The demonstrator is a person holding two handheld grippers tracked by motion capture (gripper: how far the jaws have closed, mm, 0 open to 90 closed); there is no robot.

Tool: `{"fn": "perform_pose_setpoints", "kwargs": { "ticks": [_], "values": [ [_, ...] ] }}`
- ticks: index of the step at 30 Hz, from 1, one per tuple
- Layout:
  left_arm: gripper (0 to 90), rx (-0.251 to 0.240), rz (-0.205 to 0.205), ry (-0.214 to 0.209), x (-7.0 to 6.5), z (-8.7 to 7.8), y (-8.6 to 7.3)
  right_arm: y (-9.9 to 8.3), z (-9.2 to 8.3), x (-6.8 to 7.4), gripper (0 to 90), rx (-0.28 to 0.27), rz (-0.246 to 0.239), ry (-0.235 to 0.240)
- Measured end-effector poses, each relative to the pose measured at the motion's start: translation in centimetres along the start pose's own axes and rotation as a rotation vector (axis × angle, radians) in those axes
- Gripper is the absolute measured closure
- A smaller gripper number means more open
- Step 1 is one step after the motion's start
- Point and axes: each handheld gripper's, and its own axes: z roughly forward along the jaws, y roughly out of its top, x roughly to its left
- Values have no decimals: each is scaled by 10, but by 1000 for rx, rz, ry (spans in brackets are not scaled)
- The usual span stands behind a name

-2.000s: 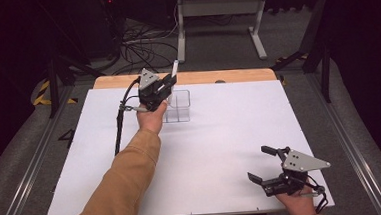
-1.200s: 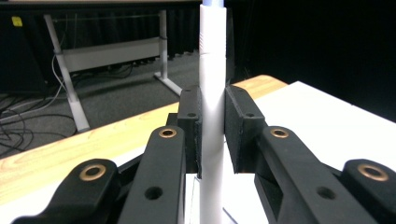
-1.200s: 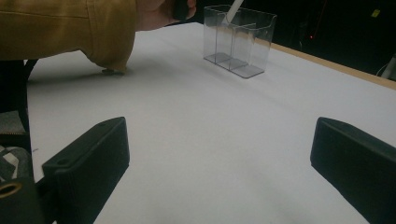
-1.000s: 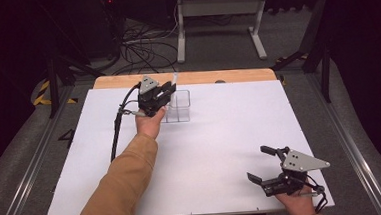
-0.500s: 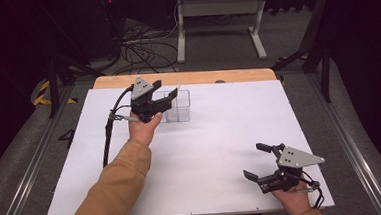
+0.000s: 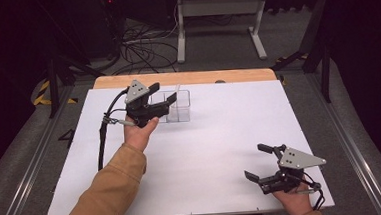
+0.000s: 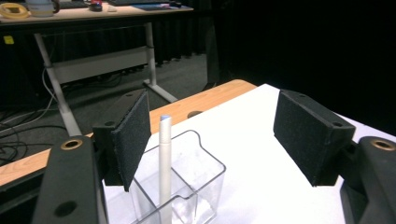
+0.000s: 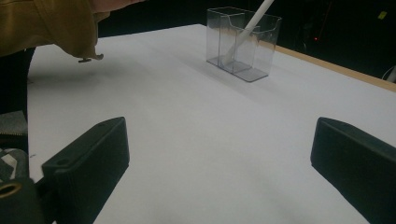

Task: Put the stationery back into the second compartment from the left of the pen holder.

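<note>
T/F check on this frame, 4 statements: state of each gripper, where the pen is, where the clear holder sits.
1. The left gripper is shut on the white pen. False: its fingers are spread apart, and the pen stands free in the clear holder.
2. The pen is inside the clear holder. True, leaning in one compartment.
3. The right gripper is open and holds nothing. True: bare white table lies between its fingers.
4. The clear holder sits at the near right corner of the table, beside the right gripper. False: it sits toward the far edge, next to the left gripper.
</note>
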Motion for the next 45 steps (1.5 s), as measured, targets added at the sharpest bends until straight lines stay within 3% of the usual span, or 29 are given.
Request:
{"fn": "perform_pose_setpoints", "kwargs": {
  "ticks": [10,21,29,37,45],
  "values": [
    [260,10,52,-38,-10,-24,5,0,0,0,48,1,3,2],
    [237,36,93,-67,-20,-54,0,0,0,0,43,-2,2,7],
    [212,58,86,-80,-21,-72,-7,0,1,0,42,1,2,16],
    [205,107,68,-113,-17,-88,-28,0,1,0,40,0,9,15],
    [191,106,52,-135,-13,-105,-47,0,2,1,40,0,9,17]
  ]
}}
